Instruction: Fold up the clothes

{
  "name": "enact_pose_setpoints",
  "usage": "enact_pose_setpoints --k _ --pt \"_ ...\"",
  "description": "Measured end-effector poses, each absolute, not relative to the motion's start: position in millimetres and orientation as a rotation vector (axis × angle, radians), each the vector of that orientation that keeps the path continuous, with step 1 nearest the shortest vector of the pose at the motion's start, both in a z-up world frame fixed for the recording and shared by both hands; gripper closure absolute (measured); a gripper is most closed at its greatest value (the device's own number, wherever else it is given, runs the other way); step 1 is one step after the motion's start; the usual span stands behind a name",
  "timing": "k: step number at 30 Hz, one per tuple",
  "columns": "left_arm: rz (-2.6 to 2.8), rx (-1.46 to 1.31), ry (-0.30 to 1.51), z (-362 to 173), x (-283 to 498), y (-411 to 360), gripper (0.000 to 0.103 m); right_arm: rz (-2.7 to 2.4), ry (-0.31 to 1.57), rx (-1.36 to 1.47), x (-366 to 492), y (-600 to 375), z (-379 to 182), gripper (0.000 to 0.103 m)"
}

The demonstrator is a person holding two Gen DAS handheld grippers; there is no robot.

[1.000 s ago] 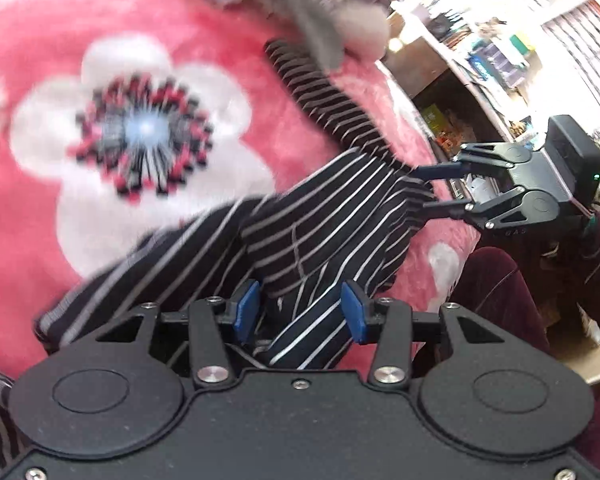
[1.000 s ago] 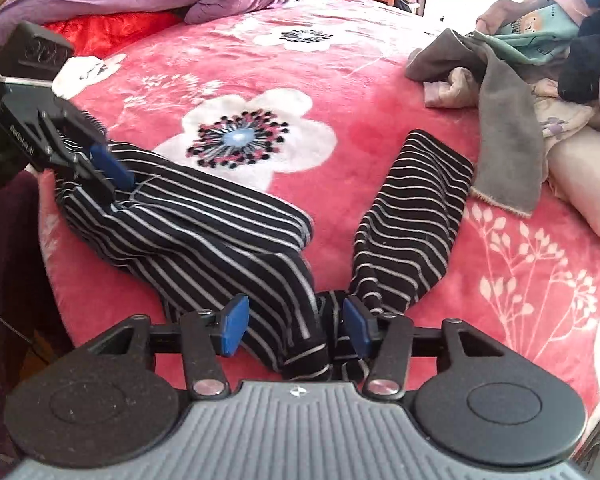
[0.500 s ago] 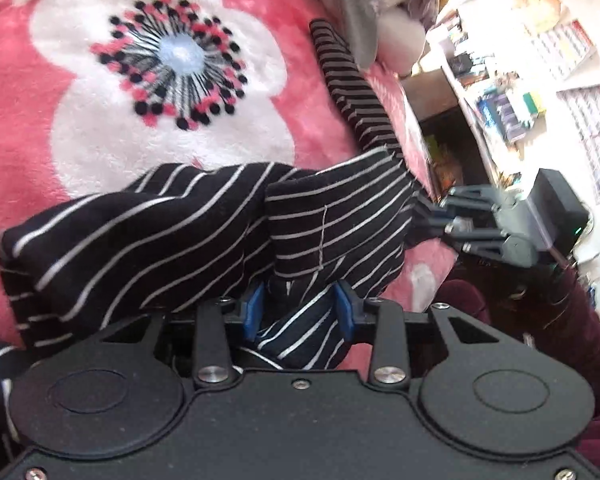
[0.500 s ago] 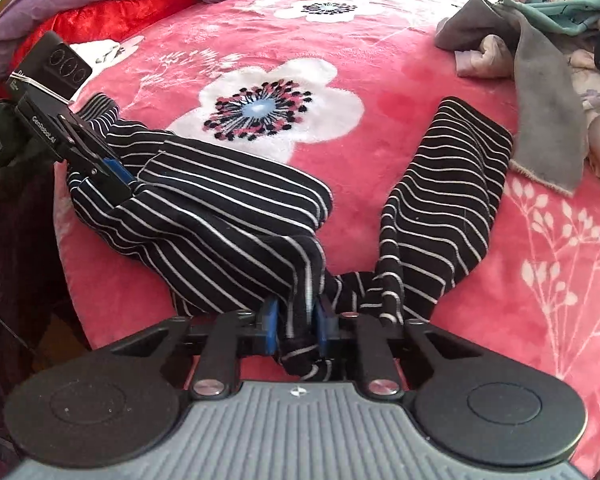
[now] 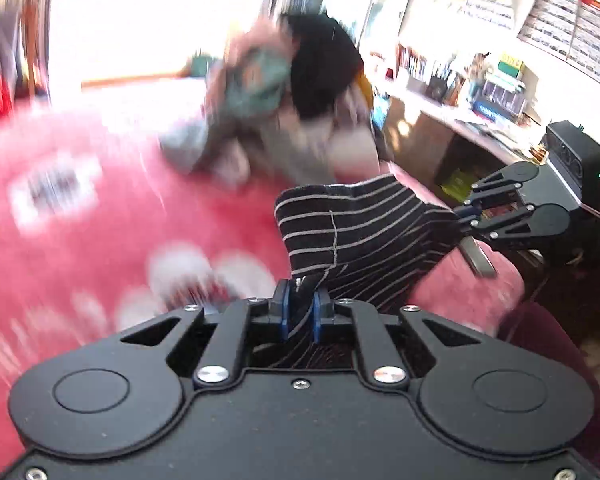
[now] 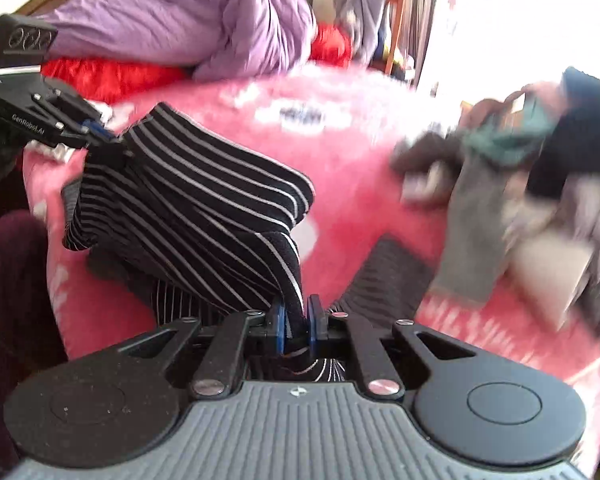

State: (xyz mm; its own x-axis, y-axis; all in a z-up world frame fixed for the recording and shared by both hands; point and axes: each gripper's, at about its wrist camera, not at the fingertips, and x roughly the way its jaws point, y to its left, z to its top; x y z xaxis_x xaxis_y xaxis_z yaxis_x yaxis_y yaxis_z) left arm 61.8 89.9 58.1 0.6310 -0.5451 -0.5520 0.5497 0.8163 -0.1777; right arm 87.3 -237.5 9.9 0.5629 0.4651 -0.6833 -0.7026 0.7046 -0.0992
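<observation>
A black garment with thin white stripes [image 5: 364, 224] hangs stretched between both grippers above the pink flowered bed [image 5: 80, 240]. My left gripper [image 5: 299, 314] is shut on one end of the striped garment. My right gripper [image 6: 294, 322] is shut on the other end [image 6: 204, 200]. In the left wrist view the right gripper [image 5: 466, 216] is at the right, its jaws closed on the cloth. In the right wrist view the left gripper [image 6: 94, 130] is at the upper left, pinching the cloth. A loose striped part [image 6: 388, 272] lies on the bed.
A pile of other clothes [image 5: 276, 96] lies at the far side of the bed, also in the right wrist view [image 6: 520, 184]. A purple duvet [image 6: 188, 28] and red pillow [image 6: 112, 76] lie at the head. A cluttered desk [image 5: 480, 100] stands beside the bed.
Both grippers closed on the striped garment and lifted it off the bed. The cloth now hangs taut between them, and both views swung upward.
</observation>
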Motion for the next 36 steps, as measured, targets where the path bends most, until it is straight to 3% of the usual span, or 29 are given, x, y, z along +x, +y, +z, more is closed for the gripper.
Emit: enact_pose_setpoints --k 10,17,25,33,36 --pt "-0.570 0.164 0.314 193.8 19.8 95.7 0.094 0.653 0.360 -0.515 65.9 -231.8 166.8 0.091" --pt "-0.580 0.238 0.222 230.3 -21.2 95.6 0.094 0.651 0.239 -0.616 33.9 -231.7 234.5 0.091" --pt "-0.597 0.348 0.256 212.0 -30.5 94.7 0.094 0.742 0.279 -0.672 11.7 -229.9 232.3 0.091" --pt "-0.463 0.345 0.442 155.2 79.2 115.3 0.094 0.766 0.420 -0.746 90.5 -167.7 171.9 0.093" --pt "-0.354 0.334 0.407 164.8 121.2 123.8 0.094 0.658 0.366 -0.791 134.0 -139.3 164.8 0.092"
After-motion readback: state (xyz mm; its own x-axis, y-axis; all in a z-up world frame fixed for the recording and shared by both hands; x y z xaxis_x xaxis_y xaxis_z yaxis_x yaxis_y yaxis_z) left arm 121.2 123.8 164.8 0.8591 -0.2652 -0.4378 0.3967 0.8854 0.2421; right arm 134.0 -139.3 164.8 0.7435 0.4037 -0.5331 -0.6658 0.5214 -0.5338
